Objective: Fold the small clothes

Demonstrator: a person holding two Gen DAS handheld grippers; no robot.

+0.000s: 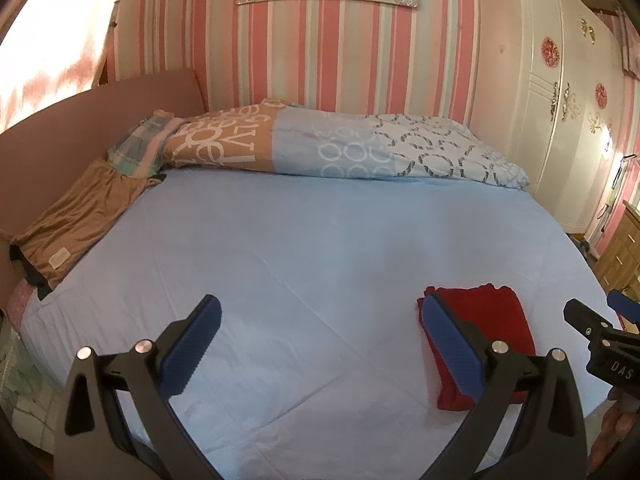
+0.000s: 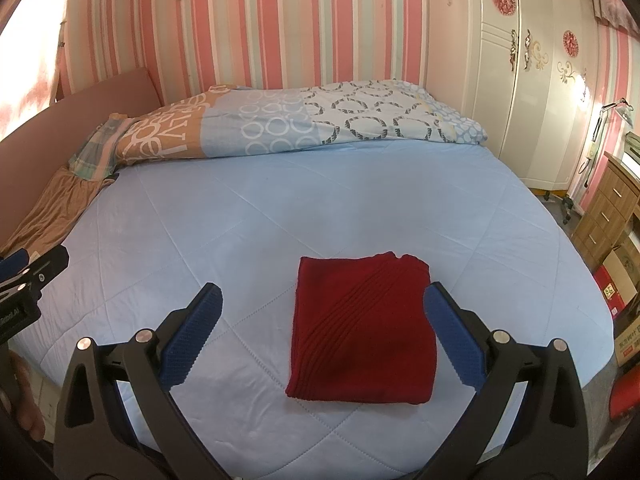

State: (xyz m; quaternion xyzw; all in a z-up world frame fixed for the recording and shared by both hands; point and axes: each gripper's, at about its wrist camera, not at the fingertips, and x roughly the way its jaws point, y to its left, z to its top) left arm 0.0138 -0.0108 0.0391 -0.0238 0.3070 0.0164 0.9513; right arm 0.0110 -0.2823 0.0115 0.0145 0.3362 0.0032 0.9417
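A dark red knit garment (image 2: 362, 332) lies folded into a neat rectangle on the light blue bed sheet (image 2: 280, 216), near the front edge. My right gripper (image 2: 324, 336) hovers above it, open, with nothing held; its blue pads (image 2: 192, 340) stand wide apart. In the left wrist view the same red garment (image 1: 492, 332) lies to the right, partly behind my right-hand pad. My left gripper (image 1: 320, 348) is open over bare sheet (image 1: 300, 248), empty. The other gripper (image 1: 600, 336) shows at the right edge.
A patterned duvet (image 2: 304, 120) is bunched along the far side of the bed. A brown garment (image 1: 76, 216) lies at the left by the headboard (image 1: 100, 112). A white wardrobe (image 2: 532, 80) and a wooden drawer unit (image 2: 608, 208) stand to the right.
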